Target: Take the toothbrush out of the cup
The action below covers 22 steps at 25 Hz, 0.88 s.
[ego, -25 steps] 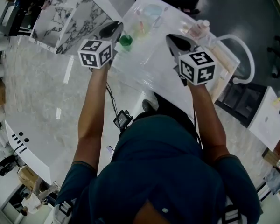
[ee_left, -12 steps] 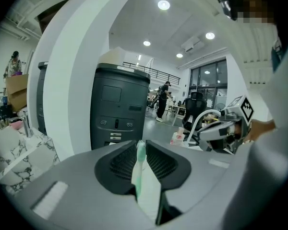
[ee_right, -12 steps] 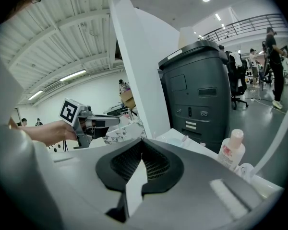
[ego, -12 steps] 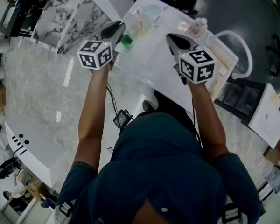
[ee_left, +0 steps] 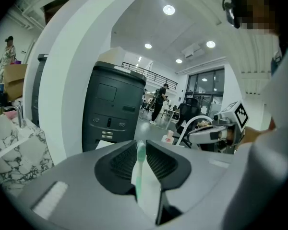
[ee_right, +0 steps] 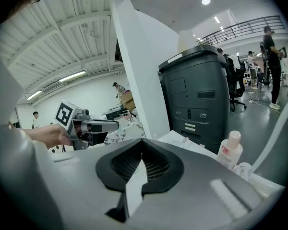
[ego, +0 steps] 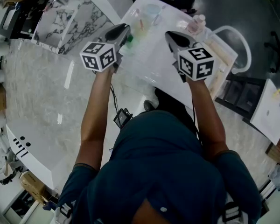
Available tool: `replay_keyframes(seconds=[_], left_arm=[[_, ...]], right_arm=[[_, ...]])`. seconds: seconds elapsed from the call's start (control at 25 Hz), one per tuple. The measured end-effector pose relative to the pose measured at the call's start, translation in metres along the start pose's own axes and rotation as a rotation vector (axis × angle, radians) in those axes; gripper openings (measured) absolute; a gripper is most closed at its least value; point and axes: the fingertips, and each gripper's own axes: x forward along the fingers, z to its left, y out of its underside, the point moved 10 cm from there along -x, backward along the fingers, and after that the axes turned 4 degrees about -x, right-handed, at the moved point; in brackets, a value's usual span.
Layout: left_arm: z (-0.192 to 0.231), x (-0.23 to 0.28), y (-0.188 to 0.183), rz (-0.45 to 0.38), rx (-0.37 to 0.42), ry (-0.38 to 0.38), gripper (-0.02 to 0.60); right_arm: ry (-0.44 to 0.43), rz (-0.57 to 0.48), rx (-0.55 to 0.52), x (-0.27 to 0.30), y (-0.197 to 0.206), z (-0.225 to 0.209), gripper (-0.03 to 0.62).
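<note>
- My left gripper is clamped on the slim mint-green and white plastic toothbrush. The toothbrush stands upright between the two black ribbed pads, and both pads press on it.
- In the head view this gripper sits upper centre, over the left part of the white table top. A patch of green shows just beside its tip, but I cannot tell from there what that is.
- The toothbrush is in the jaws and not in any cup. A pale translucent cup stands further up the table, apart from the gripper tip.
- My right gripper is closed, pads together, with nothing between them. In the head view it hangs over the table to the right of the left one, well apart from it.
- A small clear bottle with a pink cap stands on the table at the right edge of the right gripper view.
- A dark grey cabinet stands beyond the table.
</note>
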Motion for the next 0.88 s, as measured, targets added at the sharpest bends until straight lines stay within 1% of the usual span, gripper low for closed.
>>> replay_keyframes(seconds=[0.56,0.88], left_arm=[[-0.026,0.000,0.012,0.012,-0.049,0.094,0.060],[-0.043,0.007,0.023,0.038,-0.069,0.150,0.062]], right_arm=[[0.019,-0.013,0.002,-0.007,-0.002,0.011,0.010],[0.024,-0.014,0.002,-0.009,-0.001,0.009,0.011]])
